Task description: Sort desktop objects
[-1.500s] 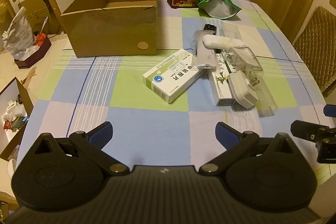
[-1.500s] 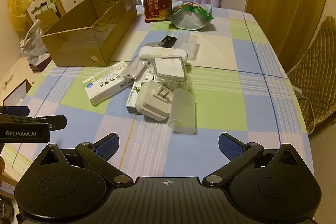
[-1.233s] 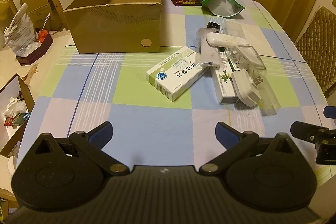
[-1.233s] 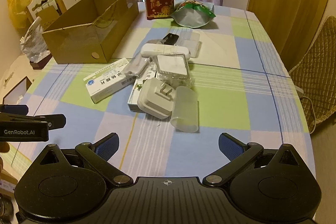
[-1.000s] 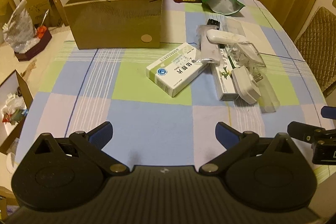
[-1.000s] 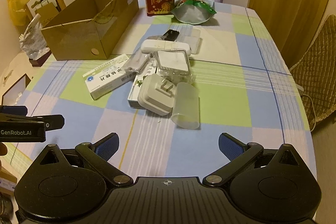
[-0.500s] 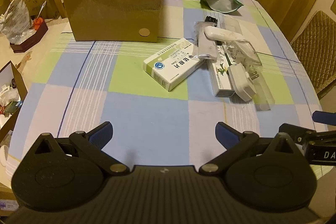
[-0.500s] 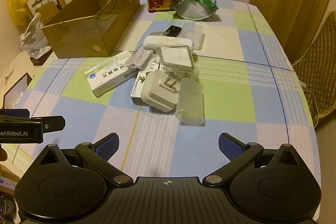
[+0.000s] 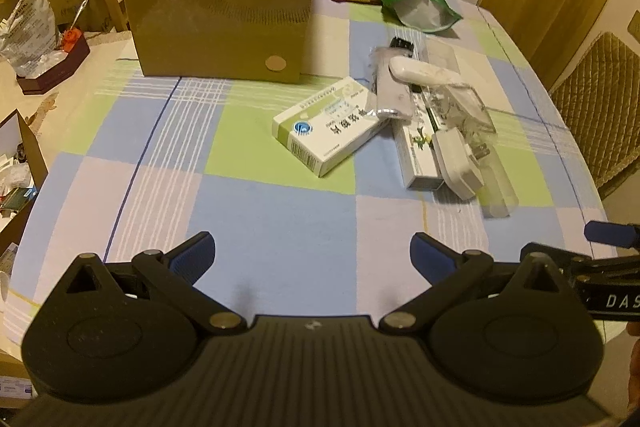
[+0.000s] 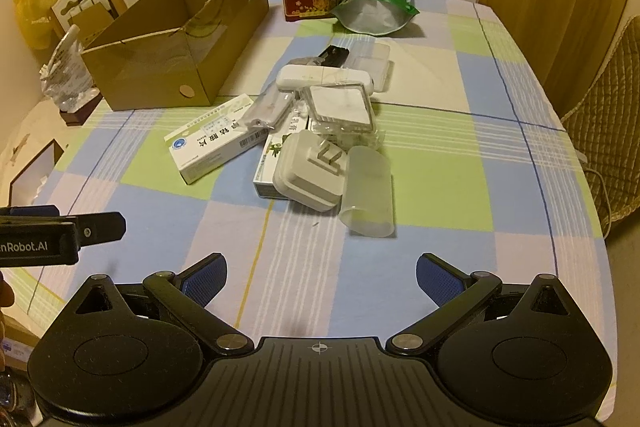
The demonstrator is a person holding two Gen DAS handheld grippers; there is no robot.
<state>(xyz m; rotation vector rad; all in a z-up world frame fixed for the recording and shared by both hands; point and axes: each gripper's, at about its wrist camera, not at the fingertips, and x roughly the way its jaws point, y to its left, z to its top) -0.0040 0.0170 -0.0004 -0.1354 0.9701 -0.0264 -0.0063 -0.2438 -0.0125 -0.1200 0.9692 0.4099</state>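
Grippers, left (image 9: 312, 255) and right (image 10: 322, 277), both gape empty at frame bottom. Clutter pile (image 10: 320, 131) sits mid-frame; box (image 10: 176, 67) upper left

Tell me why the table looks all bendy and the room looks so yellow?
In both views the fisheye lens bows the table edges and darkens the picture corners. Warm, dim indoor light tints everything yellowish. In the right wrist view the clear plastic cup looks slightly soft; in the left wrist view the cardboard box stays fairly sharp.
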